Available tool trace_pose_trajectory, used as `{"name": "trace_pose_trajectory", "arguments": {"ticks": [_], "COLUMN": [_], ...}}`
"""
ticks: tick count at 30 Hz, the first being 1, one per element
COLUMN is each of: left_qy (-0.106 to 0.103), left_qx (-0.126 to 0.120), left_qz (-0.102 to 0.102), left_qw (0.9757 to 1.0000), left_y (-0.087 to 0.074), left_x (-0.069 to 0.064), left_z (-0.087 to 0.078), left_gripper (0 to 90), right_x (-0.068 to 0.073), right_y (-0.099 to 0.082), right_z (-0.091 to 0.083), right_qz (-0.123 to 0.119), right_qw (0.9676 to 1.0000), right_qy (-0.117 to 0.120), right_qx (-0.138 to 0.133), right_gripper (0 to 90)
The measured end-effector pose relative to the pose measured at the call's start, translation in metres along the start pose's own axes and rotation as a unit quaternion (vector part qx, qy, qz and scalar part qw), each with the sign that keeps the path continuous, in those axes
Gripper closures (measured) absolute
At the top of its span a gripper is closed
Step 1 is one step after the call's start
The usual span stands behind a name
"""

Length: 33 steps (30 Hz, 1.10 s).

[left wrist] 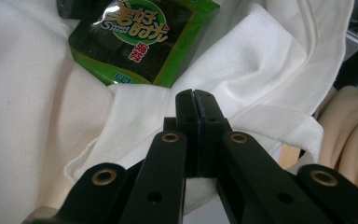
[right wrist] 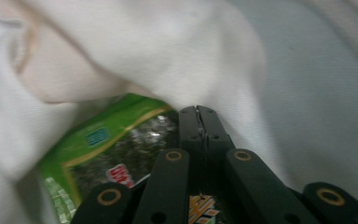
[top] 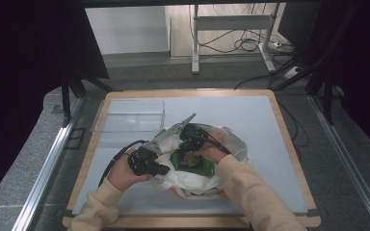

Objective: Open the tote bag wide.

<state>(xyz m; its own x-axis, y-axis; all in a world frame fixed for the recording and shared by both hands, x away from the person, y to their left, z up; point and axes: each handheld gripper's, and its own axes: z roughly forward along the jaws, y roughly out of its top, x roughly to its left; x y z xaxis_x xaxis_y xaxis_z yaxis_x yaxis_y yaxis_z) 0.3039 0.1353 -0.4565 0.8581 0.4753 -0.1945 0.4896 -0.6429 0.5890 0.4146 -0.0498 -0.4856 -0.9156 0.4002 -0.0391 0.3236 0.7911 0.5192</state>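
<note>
left hand-held gripper pinching white bag, seaweed packet inside

I'm working in what looks like a lab or recording studio. My table is a grey mat on a wooden board, fenced by dark curtains and aluminium rails. Cables sprawl over the bare floor beyond it, beneath the metal legs of a height-adjustable desk.

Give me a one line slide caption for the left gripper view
Left gripper, fingers shut, hovers by the white cloth bag's rim, a green seaweed snack packet lying inside.
</note>
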Motion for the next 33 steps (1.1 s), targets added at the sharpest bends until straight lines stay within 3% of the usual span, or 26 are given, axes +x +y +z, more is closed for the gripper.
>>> {"name": "trace_pose_trajectory", "arguments": {"ticks": [8, 33], "left_qy": [-0.004, -0.014], "left_qx": [0.003, 0.016], "left_qz": [-0.001, 0.001], "left_qw": [1.0000, 0.9998], "left_y": [-0.001, -0.001], "left_x": [0.000, -0.001], "left_z": [0.002, 0.011], "left_gripper": [89.9, 89.9], "right_x": [-0.007, -0.017], "right_y": [0.003, 0.012], "right_z": [0.000, -0.001], "right_qz": [0.001, 0.007], "right_qw": [0.9995, 0.9976], "right_qy": [-0.030, -0.068], "right_qx": [-0.007, -0.014], "right_gripper": [89.2, 89.3]}}
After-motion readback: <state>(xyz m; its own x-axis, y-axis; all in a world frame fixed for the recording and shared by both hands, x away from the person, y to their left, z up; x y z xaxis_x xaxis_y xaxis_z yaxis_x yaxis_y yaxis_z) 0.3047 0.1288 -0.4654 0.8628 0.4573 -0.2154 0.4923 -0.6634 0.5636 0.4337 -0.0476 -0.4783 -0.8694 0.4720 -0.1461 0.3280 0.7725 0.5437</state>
